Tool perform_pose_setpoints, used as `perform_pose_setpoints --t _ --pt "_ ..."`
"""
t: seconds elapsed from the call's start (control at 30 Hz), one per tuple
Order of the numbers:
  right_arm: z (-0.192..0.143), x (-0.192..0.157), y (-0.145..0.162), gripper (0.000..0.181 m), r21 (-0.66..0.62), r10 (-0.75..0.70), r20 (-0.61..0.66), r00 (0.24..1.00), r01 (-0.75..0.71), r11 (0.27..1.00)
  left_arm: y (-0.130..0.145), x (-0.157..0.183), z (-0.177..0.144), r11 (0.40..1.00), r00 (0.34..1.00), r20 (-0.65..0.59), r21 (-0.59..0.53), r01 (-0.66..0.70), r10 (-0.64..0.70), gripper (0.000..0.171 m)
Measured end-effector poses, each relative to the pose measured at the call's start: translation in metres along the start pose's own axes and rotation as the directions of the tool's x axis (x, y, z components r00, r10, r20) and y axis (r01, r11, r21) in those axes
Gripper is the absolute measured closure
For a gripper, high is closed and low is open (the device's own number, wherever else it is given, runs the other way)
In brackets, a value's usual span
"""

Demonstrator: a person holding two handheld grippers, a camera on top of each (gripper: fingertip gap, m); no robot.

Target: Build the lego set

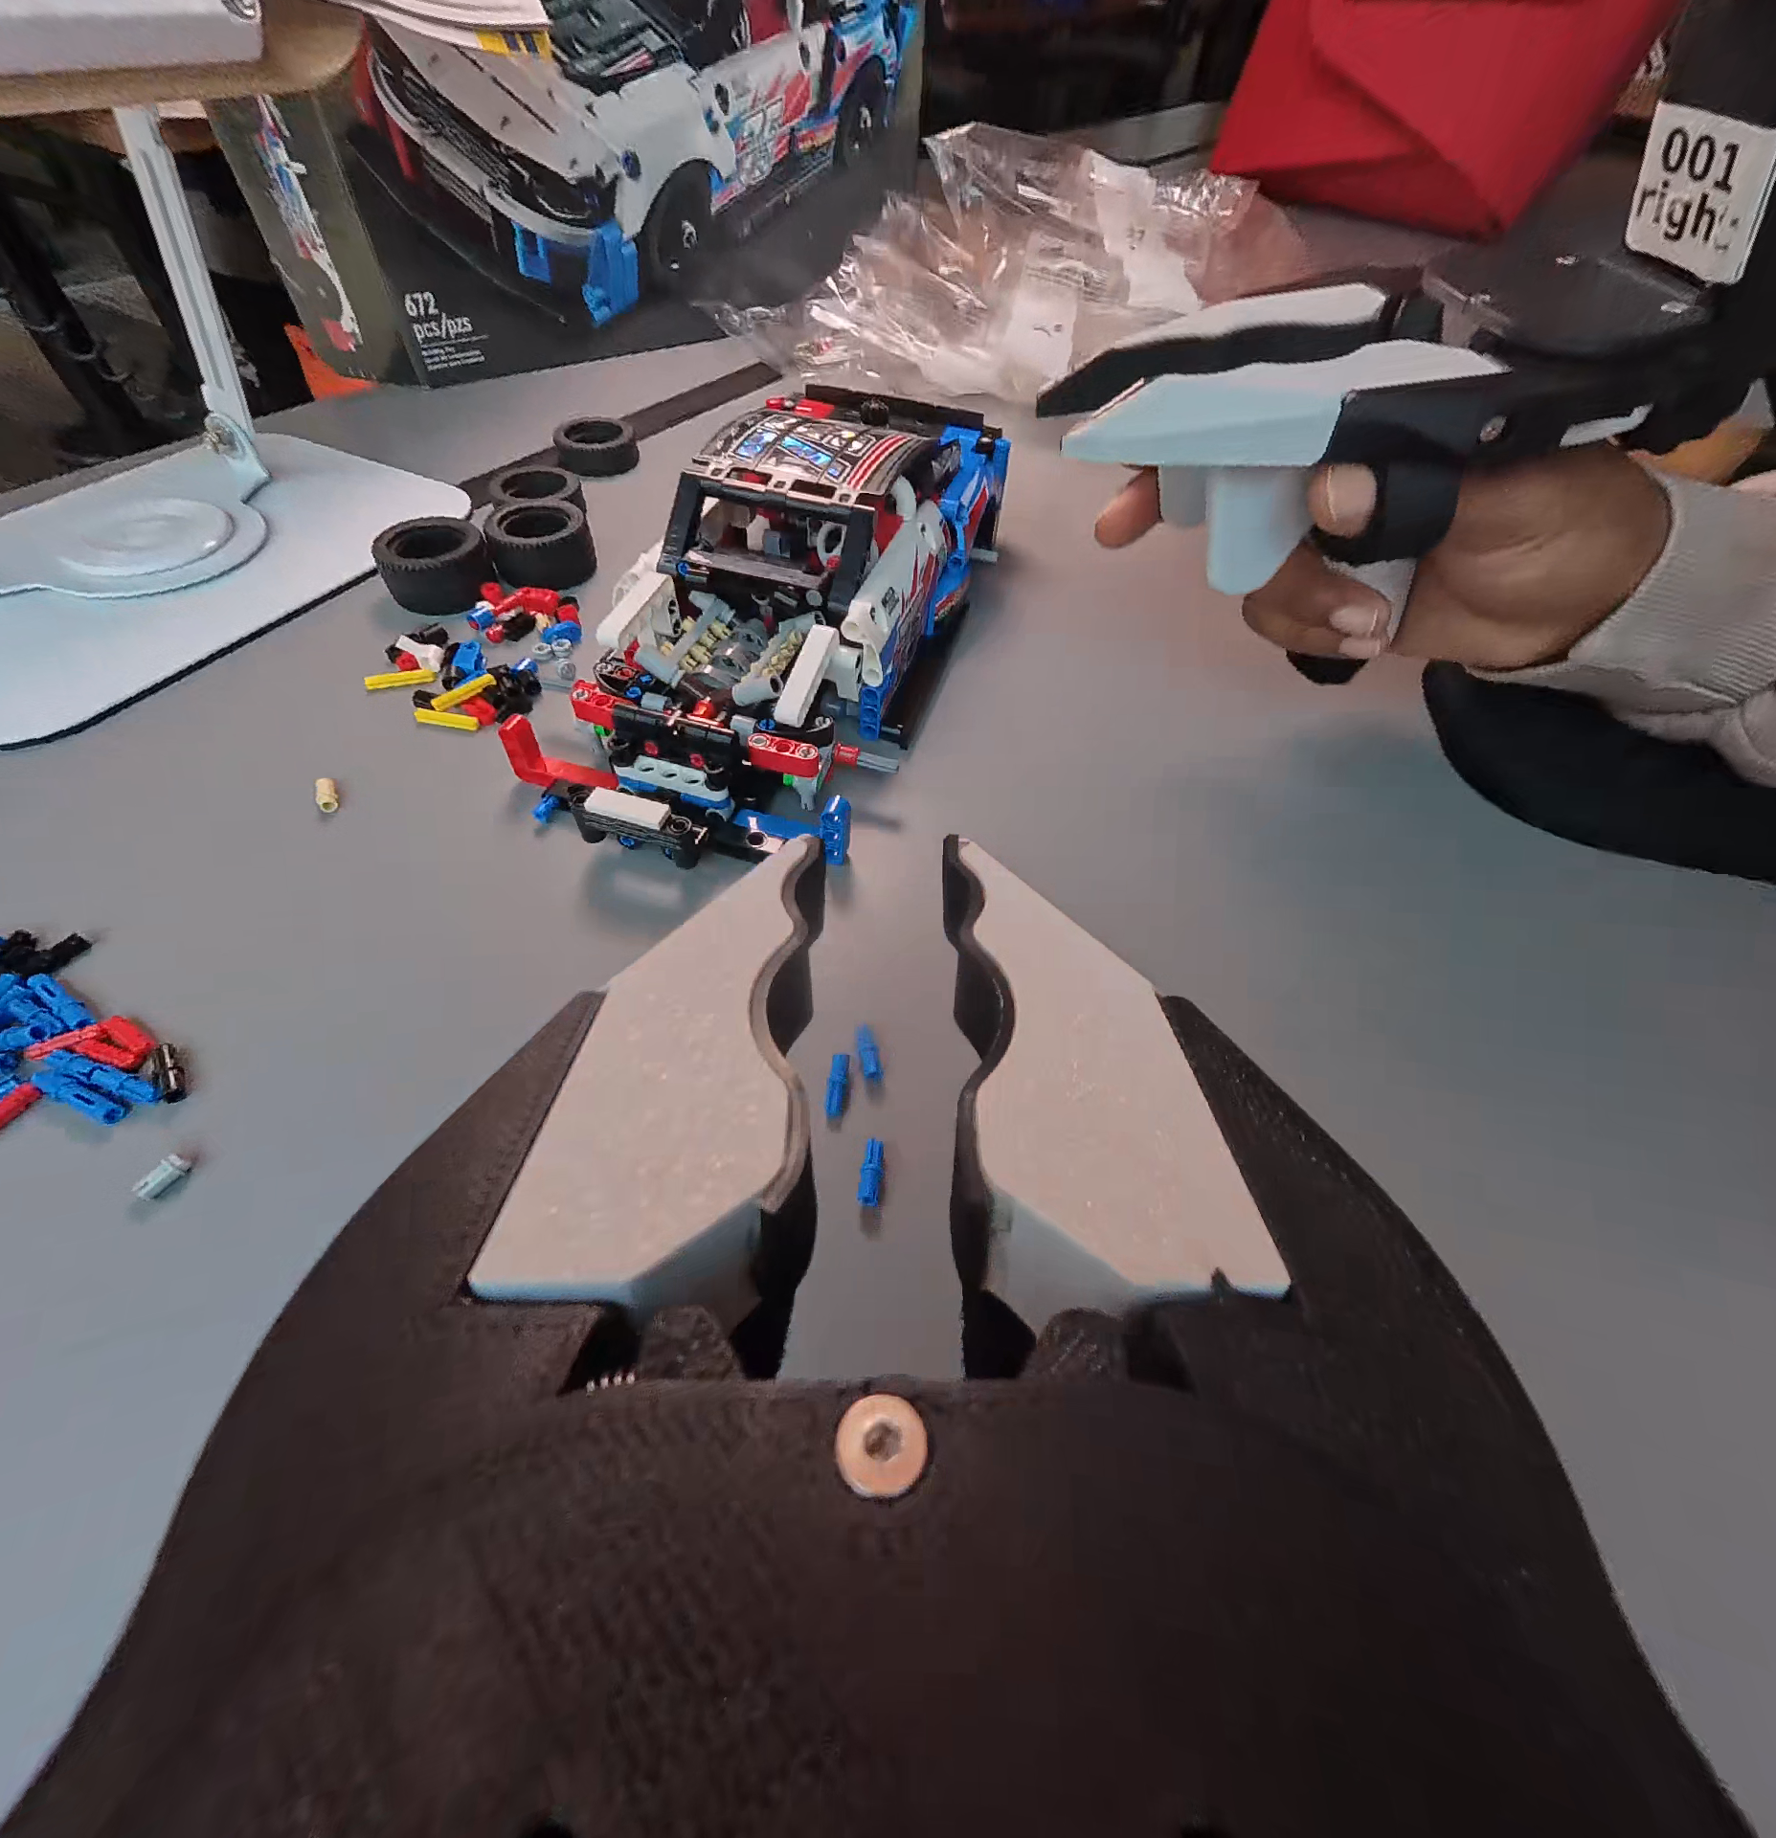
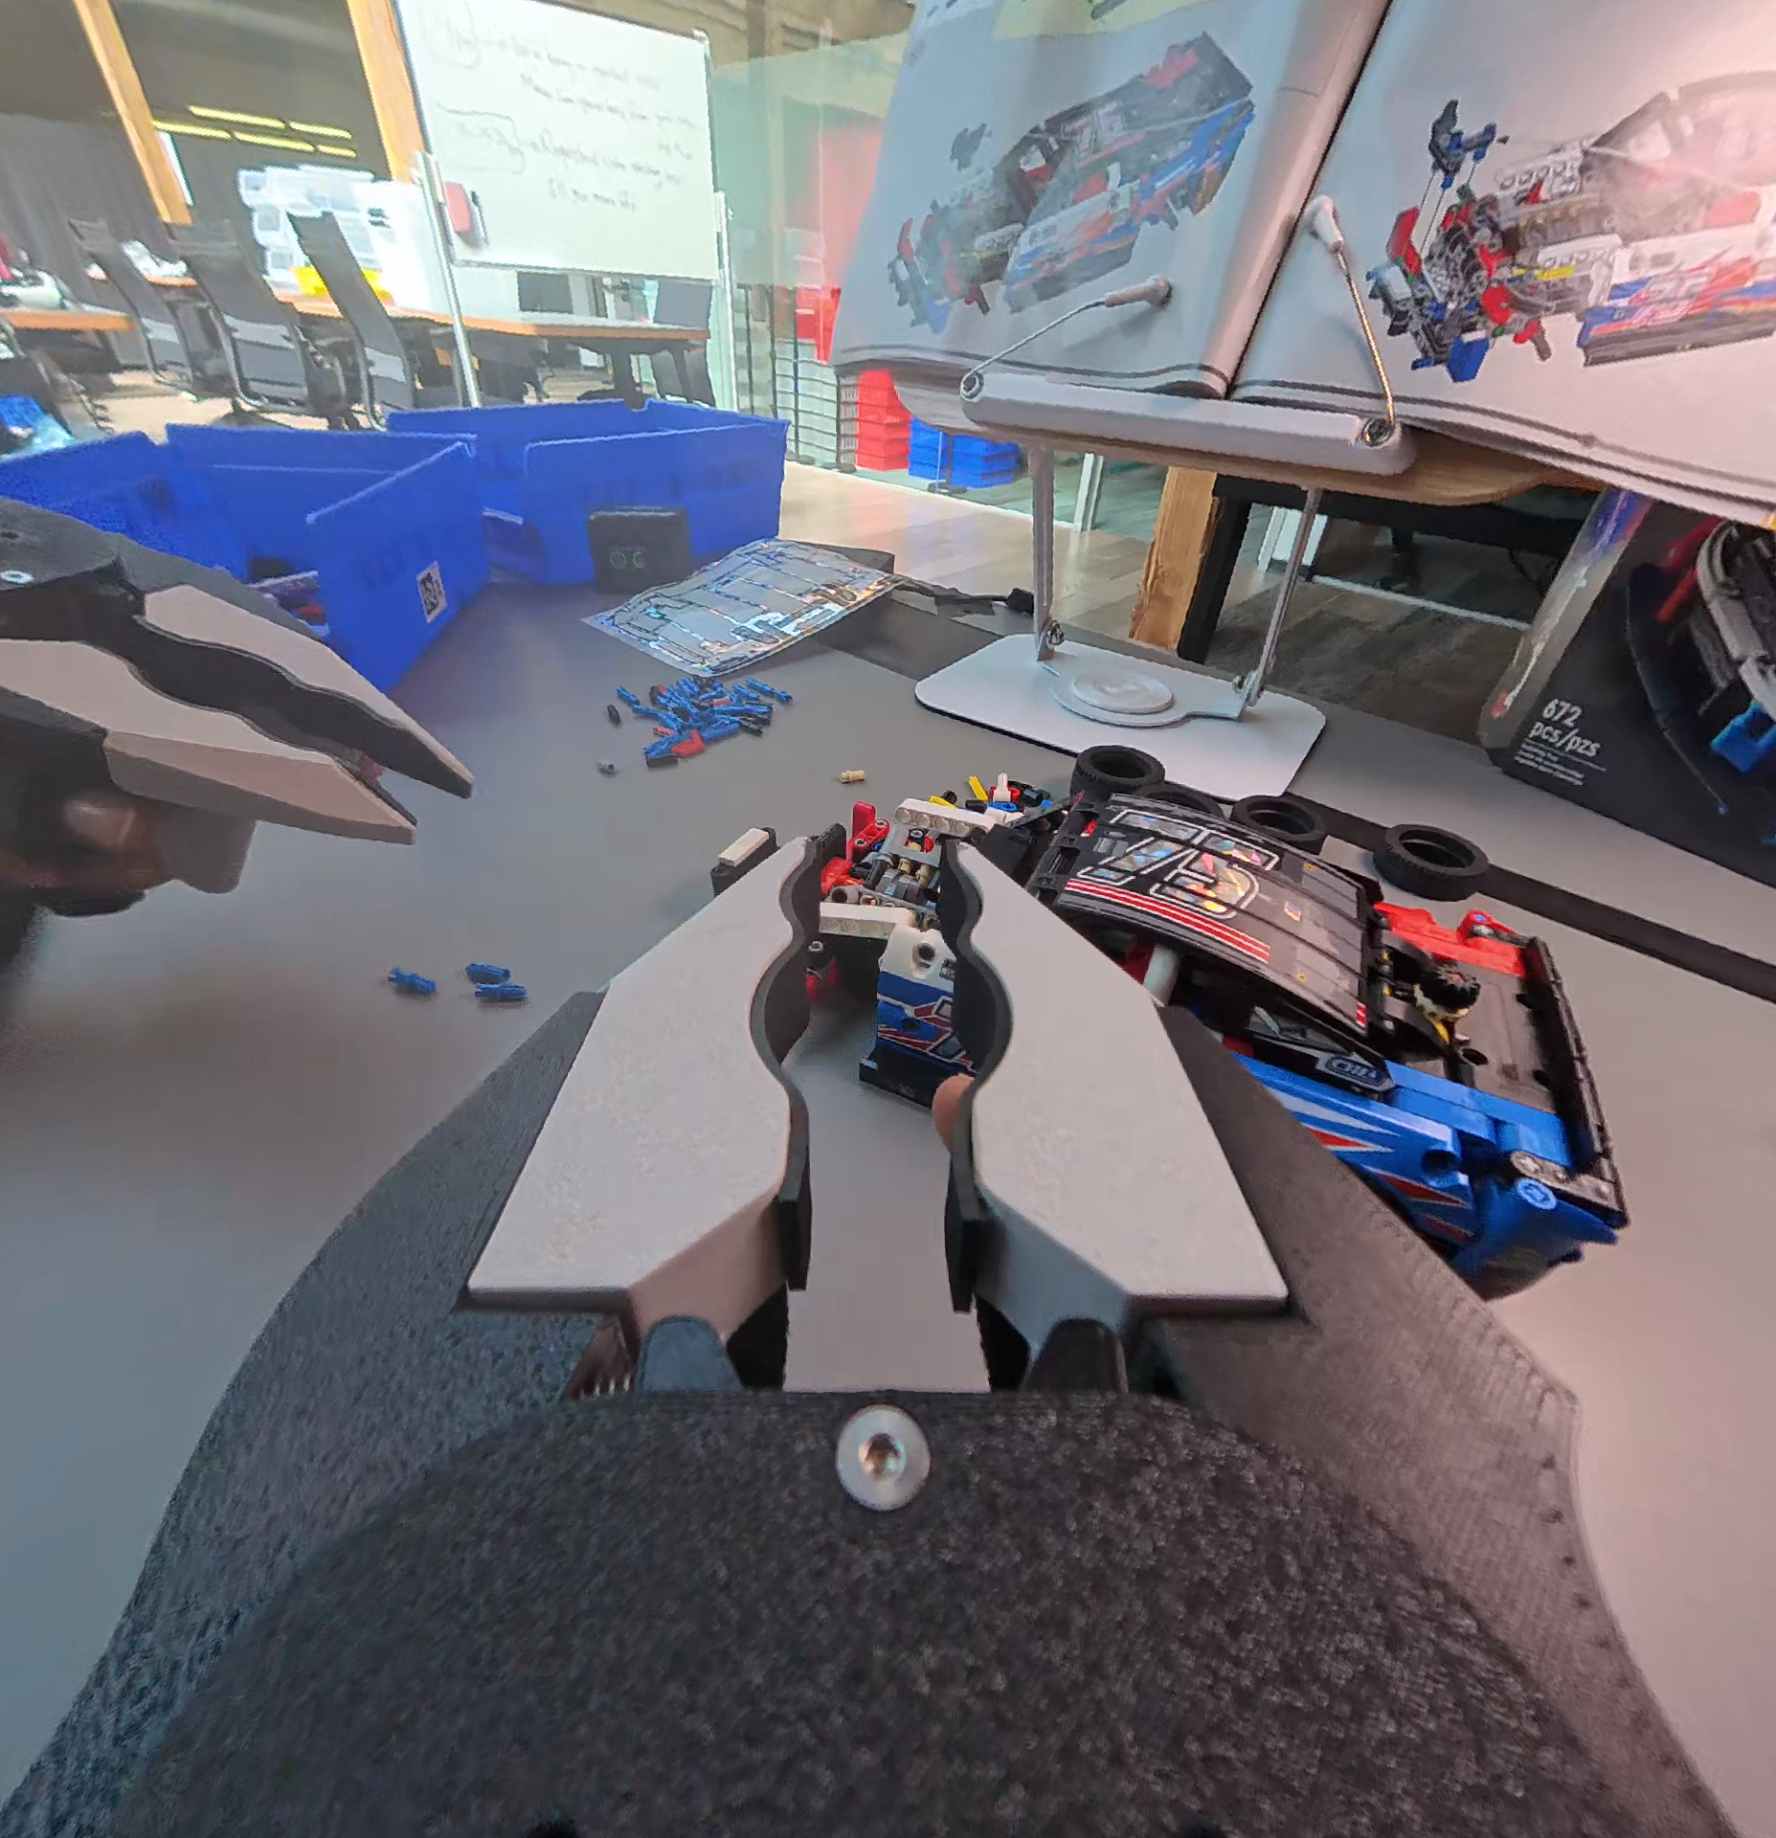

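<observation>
Left wrist view: the half-built race car point(image 1: 794, 607) stands on the grey table point(image 1: 1262, 995), beyond the empty, parted left gripper point(image 1: 884, 845). It looks light but fragile; hold its chassis sides. The empty, parted right gripper point(image 2: 879, 855) hovers over the car. Three blue pins point(image 1: 859, 1094), tiny and probably slippery, lie nearer than the car, under the left fingers point(image 1: 685, 1094).

Lego car point(image 2: 1262, 955) front partly hidden behind right gripper's fingers point(image 2: 665, 1094). Set box point(image 2: 1659, 696) cut by right edge. Blue pin pile point(image 1: 38, 1034) cut by left edge; whiteboard point(image 2: 565, 129) writing blurred.
</observation>
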State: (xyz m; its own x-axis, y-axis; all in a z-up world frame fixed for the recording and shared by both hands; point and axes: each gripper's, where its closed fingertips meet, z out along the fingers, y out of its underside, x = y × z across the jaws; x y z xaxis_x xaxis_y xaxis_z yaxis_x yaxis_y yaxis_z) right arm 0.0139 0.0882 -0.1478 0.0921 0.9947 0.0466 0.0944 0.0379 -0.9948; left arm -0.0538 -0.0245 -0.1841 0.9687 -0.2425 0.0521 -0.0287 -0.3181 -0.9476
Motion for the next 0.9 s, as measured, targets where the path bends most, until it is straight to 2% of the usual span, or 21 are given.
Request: perform_pose_setpoints --t 0.1,0.2,0.27,0.37,0.67,0.9 --pt "0.006 0.005 0.02 0.154 -0.117 0.027 -0.078 0.997 -0.036 0.992 0.004 -0.012 0.001 1.0 0.997 0.076 0.013 -0.012 0.01 0.141" --pt "0.007 0.013 0.046 0.136 -0.271 0.023 -0.138 0.99 -0.06 0.961 0.004 -0.025 -0.005 0.999 0.989 0.147 0.03 -0.022 0.018 0.137" --pt "0.006 0.013 0.055 0.126 -0.314 0.054 -0.138 0.989 -0.096 0.945 0.001 -0.027 -0.008 0.999 0.987 0.158 0.051 -0.013 0.005 0.135" --pt "0.007 0.014 0.057 0.123 -0.317 0.093 -0.136 0.986 -0.132 0.939 -0.003 -0.027 -0.013 0.997 0.987 0.163 0.072 -0.022 0.01 0.134" --pt "0.01 0.012 0.059 0.104 -0.316 0.052 -0.129 0.99 -0.091 0.944 -0.018 -0.045 -0.032 0.986 0.96 0.277 0.146 -0.08 0.037 0.127" --pt "0.011 0.014 0.057 0.102 -0.285 0.068 -0.123 0.99 -0.101 0.953 -0.037 -0.063 -0.056 0.96 0.93 0.367 0.264 -0.094 -0.01 0.13"
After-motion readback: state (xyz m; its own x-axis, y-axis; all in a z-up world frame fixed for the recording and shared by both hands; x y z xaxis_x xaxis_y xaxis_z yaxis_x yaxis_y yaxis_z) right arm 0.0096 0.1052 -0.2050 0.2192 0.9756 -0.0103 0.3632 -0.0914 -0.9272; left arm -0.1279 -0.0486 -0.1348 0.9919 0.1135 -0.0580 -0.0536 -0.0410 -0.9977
